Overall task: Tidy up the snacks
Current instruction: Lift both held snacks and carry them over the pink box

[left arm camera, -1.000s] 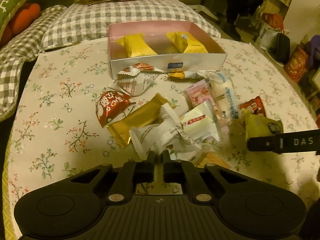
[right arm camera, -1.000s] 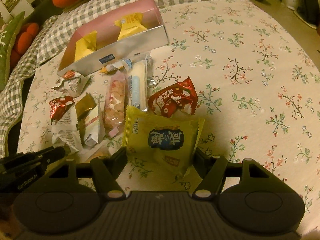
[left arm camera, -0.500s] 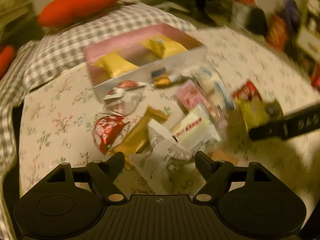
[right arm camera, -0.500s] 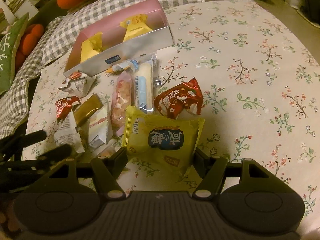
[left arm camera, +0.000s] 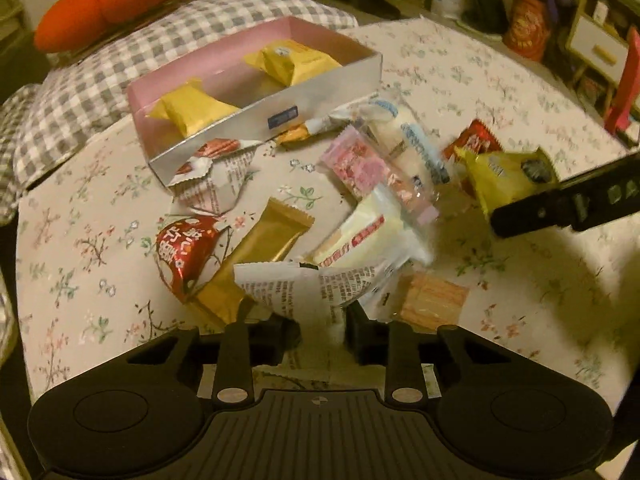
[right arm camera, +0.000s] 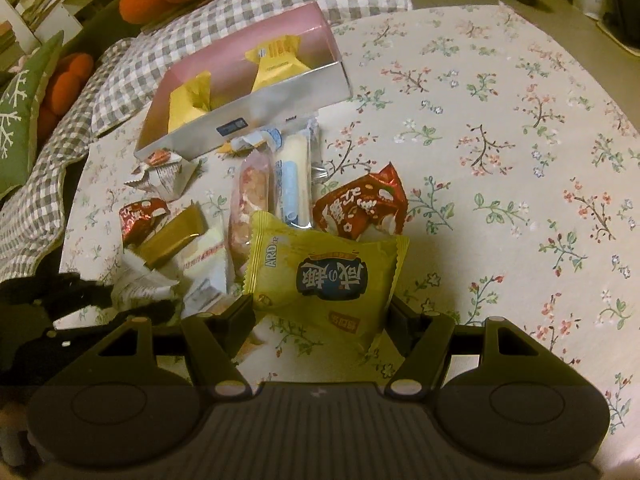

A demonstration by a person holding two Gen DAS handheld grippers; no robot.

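Left gripper (left arm camera: 322,330), jaws just closing, is clamping the white printed wrapper (left arm camera: 316,286) at the pile's near edge, while right gripper (right arm camera: 320,312) is gripping the green snack packet (right arm camera: 324,276) before the pink box (right arm camera: 256,92).

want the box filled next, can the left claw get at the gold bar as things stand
Probably not yet: the left claw is shut on the white printed wrapper, which overlaps the gold bar.

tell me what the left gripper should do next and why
Probably lift and carry its catch to the box. The left gripper has just been closing, and the white printed wrapper sits pinched between its fingers. The box holds only two yellow packets, so there is room.
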